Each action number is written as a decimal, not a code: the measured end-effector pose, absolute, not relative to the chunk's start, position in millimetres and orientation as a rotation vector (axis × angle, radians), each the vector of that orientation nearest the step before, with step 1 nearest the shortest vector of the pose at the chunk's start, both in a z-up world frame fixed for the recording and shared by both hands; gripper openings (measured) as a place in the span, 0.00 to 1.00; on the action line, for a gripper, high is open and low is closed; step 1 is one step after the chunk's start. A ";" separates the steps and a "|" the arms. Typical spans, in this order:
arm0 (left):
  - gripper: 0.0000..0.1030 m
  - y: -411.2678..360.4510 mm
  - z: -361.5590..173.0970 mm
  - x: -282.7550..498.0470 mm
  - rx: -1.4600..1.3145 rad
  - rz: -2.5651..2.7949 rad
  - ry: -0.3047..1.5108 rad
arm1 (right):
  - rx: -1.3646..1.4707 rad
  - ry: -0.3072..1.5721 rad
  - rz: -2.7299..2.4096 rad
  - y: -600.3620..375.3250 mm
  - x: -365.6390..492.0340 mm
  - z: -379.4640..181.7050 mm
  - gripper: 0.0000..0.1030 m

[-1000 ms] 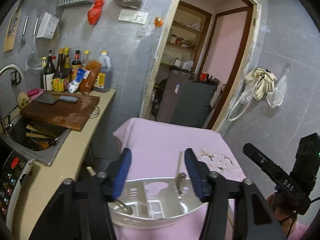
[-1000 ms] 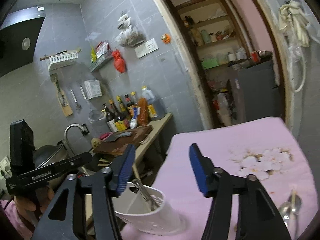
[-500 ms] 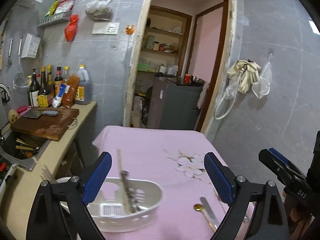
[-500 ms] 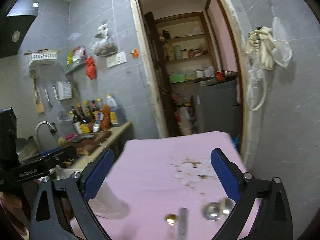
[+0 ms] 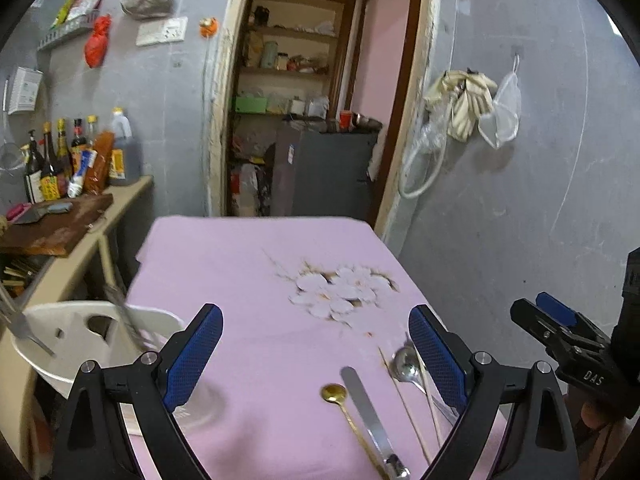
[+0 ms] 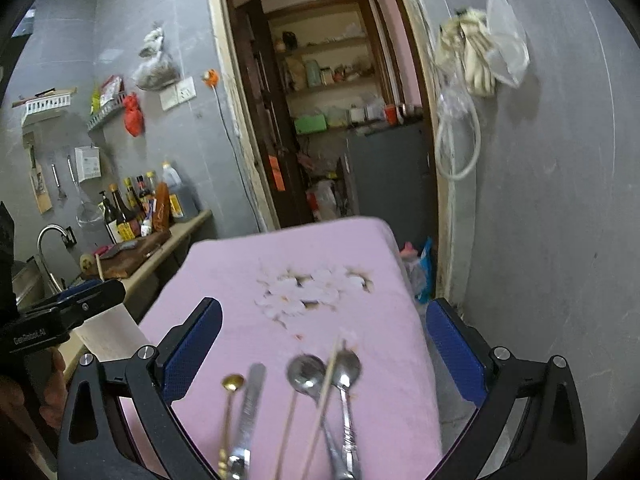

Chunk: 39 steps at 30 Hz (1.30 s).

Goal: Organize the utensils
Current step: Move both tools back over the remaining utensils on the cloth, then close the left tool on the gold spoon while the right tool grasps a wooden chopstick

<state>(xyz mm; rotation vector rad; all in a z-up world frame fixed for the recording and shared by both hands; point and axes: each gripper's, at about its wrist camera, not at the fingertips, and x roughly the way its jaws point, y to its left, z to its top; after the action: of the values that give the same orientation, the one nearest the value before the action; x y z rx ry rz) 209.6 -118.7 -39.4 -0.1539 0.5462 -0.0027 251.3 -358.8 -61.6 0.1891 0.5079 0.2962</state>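
Note:
A white utensil holder [image 5: 92,344] stands at the table's left edge with a fork [image 5: 20,320] and other utensils in it. On the pink cloth lie a small gold spoon [image 5: 335,394], a flat steel knife [image 5: 366,408], a steel spoon [image 5: 405,364] and chopsticks [image 5: 404,400]. The right wrist view shows the gold spoon [image 6: 233,384], the knife [image 6: 250,404], two steel spoons [image 6: 307,370] and chopsticks [image 6: 326,380] between the fingers. My left gripper [image 5: 316,356] is open and empty above the cloth. My right gripper [image 6: 324,352] is open and empty over the utensils.
The table [image 5: 248,248] carries a pink cloth with a flower print. A counter [image 5: 76,248] on the left holds a cutting board, bottles and a sink. A doorway with shelves is behind. A grey wall stands close on the right.
Both grippers have opened wide and swung right, away from the white holder, toward the loose utensils on the cloth. The holder now sits at the left edge of the left wrist view.

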 end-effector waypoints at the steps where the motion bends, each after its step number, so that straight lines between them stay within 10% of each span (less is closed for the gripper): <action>1: 0.91 -122.6 -44.6 212.5 -0.153 -0.002 0.557 | 0.196 0.526 0.301 -362.4 256.2 -69.4 0.97; 11: 0.90 -142.5 -112.5 239.9 -0.212 -0.002 0.768 | 0.255 0.689 0.383 -362.9 300.3 -139.0 0.94; 26: 0.38 -148.0 -162.4 256.5 -0.374 -0.048 0.972 | 0.227 0.827 0.534 -323.4 339.3 -181.0 0.28; 39: 0.14 -140.8 -175.8 280.0 -0.469 -0.074 1.048 | 0.239 0.899 0.606 -317.6 362.8 -192.5 0.21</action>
<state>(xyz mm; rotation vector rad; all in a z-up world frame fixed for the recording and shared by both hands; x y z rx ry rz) 280.0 -140.8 -175.8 -0.4687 1.0483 -0.0740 362.8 -317.6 -192.5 0.2392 0.8992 0.6064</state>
